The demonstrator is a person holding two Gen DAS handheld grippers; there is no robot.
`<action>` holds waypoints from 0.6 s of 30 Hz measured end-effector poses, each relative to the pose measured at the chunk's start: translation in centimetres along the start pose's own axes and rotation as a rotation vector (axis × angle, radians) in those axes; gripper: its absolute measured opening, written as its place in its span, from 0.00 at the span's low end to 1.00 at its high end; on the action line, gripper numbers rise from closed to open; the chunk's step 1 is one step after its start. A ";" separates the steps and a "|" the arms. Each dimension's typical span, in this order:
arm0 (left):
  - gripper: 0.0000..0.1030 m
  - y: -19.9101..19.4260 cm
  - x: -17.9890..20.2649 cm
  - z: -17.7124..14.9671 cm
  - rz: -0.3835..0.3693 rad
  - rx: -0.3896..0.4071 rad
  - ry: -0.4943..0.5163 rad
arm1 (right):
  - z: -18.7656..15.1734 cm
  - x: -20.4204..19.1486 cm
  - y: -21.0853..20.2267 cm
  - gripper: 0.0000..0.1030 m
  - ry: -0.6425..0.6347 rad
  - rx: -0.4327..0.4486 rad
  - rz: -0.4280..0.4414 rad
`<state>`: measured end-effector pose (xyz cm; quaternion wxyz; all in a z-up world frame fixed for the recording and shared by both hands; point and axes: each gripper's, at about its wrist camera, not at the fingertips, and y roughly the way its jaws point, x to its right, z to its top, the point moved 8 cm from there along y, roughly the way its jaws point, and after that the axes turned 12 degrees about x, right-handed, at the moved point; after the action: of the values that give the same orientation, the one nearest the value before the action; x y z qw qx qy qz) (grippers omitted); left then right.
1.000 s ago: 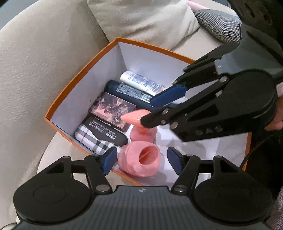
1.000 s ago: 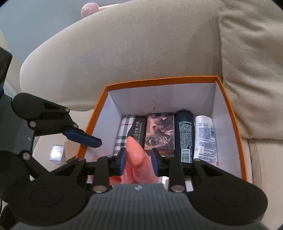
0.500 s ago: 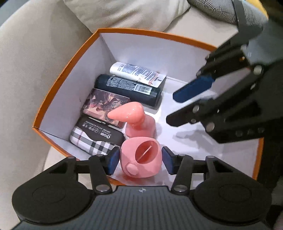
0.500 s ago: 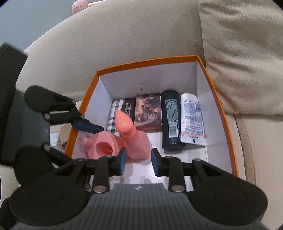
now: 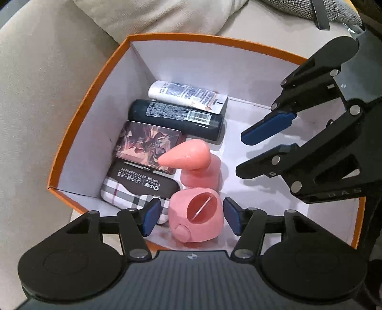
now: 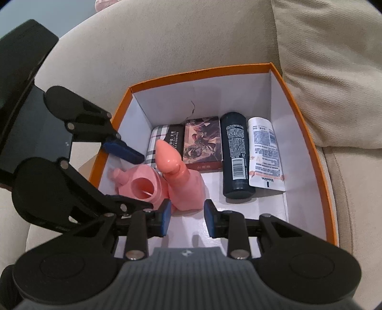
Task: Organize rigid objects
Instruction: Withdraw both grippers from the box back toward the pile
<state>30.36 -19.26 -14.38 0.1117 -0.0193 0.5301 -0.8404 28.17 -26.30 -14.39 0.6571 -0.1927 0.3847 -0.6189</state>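
An orange box (image 5: 78, 133) with white walls sits on a beige sofa. Along its far side lie a white tube (image 5: 188, 96), a dark can (image 5: 176, 119), an illustrated card box (image 5: 145, 145) and a plaid case (image 5: 133, 190). A pink pointed piece (image 5: 191, 159) stands upright on the box floor. Beside it rests a round pink piece (image 5: 195, 214) with a slotted top, between the jaws of my left gripper (image 5: 191, 215); the jaws are opening and the pads stand clear of it. My right gripper (image 6: 186, 214) is open at a narrow gap with nothing in it, just short of the pointed piece (image 6: 176, 171).
A beige cushion (image 6: 334, 59) leans over the box's right side in the right wrist view. A checked cushion (image 5: 334, 12) lies behind the box. The white box floor (image 5: 262, 202) is bare on the right gripper's side. The sofa arm (image 5: 35, 95) rises on the left.
The right gripper let go of the pink pointed piece and drew back from it. The left gripper narrowed around the round pink piece, then widened, and now looks more steeply into the box.
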 end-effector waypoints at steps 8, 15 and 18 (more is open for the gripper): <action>0.72 -6.0 -1.7 0.6 0.022 0.189 -0.197 | 0.4 -0.9 -0.9 0.31 -0.024 0.010 0.000; 0.71 -13.0 -2.8 -1.6 0.128 0.325 -0.433 | 1.1 -3.2 -3.5 0.32 -0.059 0.057 0.016; 0.70 -15.3 -2.6 -3.9 0.161 0.340 -0.530 | 1.3 -5.4 -5.0 0.34 -0.099 0.088 0.050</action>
<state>29.73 -8.93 -2.18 0.3136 -0.1763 0.3344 -0.8711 26.16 -22.18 -8.48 0.6982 -0.1843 0.3290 -0.6085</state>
